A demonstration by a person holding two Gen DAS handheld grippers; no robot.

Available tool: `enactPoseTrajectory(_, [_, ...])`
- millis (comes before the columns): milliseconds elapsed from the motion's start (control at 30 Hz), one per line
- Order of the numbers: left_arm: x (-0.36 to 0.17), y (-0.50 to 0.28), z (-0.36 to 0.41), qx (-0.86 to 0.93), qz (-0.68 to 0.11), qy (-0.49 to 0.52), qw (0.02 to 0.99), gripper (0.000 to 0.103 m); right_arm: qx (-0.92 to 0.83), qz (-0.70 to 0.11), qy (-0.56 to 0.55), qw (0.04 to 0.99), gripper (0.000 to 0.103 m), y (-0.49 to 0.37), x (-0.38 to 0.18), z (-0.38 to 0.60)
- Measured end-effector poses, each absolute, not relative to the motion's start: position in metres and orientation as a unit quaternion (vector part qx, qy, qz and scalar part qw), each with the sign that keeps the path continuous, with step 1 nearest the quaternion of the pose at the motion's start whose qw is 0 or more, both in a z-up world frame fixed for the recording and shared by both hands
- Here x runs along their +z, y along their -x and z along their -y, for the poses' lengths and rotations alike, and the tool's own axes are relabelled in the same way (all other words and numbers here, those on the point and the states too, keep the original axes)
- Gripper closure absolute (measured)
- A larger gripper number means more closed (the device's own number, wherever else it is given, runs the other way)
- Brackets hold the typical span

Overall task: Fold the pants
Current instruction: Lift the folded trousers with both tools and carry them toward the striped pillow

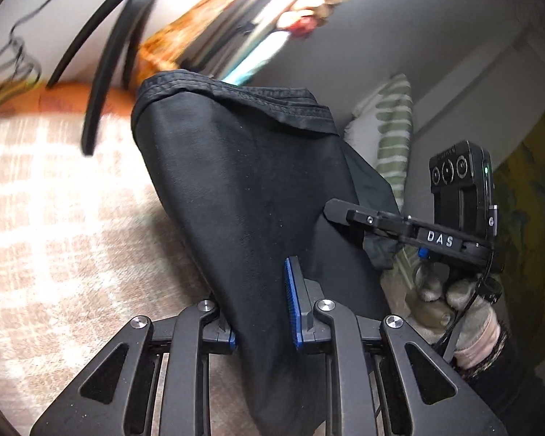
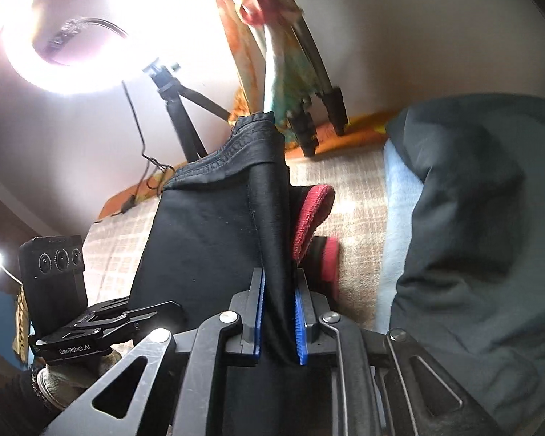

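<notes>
Right wrist: pants (image 2: 214,239) pinched inside right claw (image 2: 278,318).

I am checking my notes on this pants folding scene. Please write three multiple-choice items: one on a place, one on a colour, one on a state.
1. Where does the red cloth lie?
A. on the checked cover, behind the pants
B. inside the left gripper
C. on top of the ring light

2. What colour are the pants?
A. white
B. black
C. orange

3. In what state is the right gripper?
A. open, with nothing in it
B. shut on the tripod
C. shut on the pants

Answers:
1 A: in the right wrist view the cloth rests on the checked cover, just beyond the pants.
2 B: both views show black fabric.
3 C: its blue pads press a fold of the pants from both sides.
</notes>
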State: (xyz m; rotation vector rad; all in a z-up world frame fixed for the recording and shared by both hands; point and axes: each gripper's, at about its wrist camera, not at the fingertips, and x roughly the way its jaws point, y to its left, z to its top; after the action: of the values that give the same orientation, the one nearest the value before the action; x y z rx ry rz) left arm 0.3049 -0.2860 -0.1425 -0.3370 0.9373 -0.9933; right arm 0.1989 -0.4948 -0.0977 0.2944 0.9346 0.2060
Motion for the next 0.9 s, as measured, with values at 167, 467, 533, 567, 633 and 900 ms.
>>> enactPoseTrajectory(167, [-0.122,-0.292,0.300,-0.470,-0.412,0.133,0.770,0.088,0.093,-0.431,-0.145,0.886,0.091,-0.188,-0.078,0.500])
enactPoseTrajectory(467, [-0.072,-0.272,0.343,-0.518,-0.366,0.111,0.765,0.088,0.079,-0.385,-0.159,0.906,0.091,-0.143,-0.028,0.538])
enactPoseTrajectory(533, [-0.063,-0.272,0.357,-0.528,-0.360,0.104,0.762,0.088,0.071,-0.377,-0.154,0.911,0.091,-0.132,-0.016,0.548])
enactPoseTrajectory(567, [-0.060,-0.272,0.363,-0.533,-0.357,0.102,0.761,0.088,0.065,-0.373,-0.150,0.913,0.091,-0.127,-0.010,0.554])
enactPoseTrajectory(633, [-0.054,-0.275,0.382,-0.541,-0.353,0.100,0.757,0.088,0.054,-0.366,-0.146,0.918,0.091,-0.120,0.000,0.565])
enactPoseTrajectory(900, [-0.038,-0.285,0.442,-0.570,-0.338,0.092,0.743,0.088,0.006,-0.342,-0.132,0.930,0.091,-0.107,0.037,0.612])
